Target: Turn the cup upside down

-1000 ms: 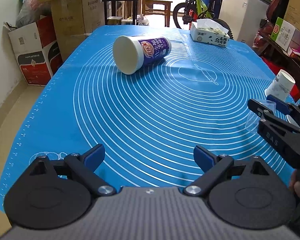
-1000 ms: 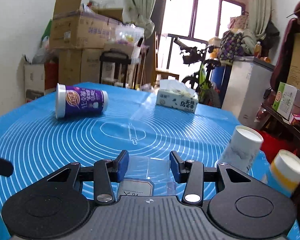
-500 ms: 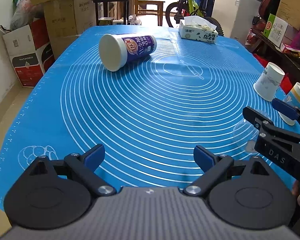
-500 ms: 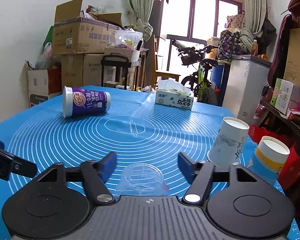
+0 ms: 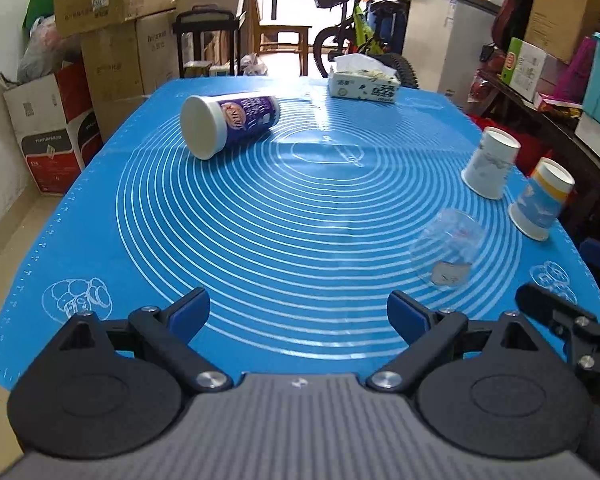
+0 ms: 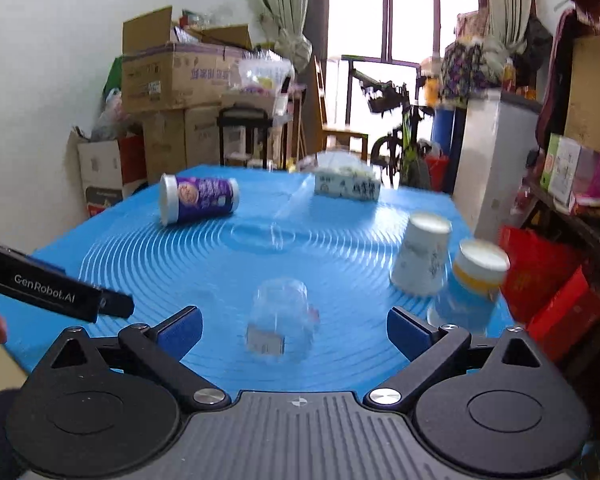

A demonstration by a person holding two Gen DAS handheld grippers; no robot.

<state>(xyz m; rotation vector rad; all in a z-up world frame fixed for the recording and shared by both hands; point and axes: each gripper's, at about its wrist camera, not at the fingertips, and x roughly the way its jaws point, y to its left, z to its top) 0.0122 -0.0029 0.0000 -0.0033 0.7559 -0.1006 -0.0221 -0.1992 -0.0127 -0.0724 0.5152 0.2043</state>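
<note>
A clear plastic cup (image 6: 281, 320) stands upside down on the blue mat (image 6: 220, 272), just ahead of my right gripper (image 6: 294, 330), which is open and apart from it. The same cup (image 5: 448, 246) shows at the right in the left wrist view. A purple and white cup (image 5: 228, 122) lies on its side at the far left of the mat; it also shows in the right wrist view (image 6: 198, 202). My left gripper (image 5: 298, 314) is open and empty over the mat's near edge.
Two paper cups stand upside down at the right edge: a white one (image 5: 488, 162) and a yellow-banded one (image 5: 540, 198). A tissue box (image 5: 362, 84) sits at the far end. Cardboard boxes (image 5: 92, 32) stack left of the table; a bicycle (image 5: 352, 36) stands behind.
My right gripper opened wide, let go of the clear cup and drew back; the cup now stands upside down on the mat. My left gripper also pulled back.
</note>
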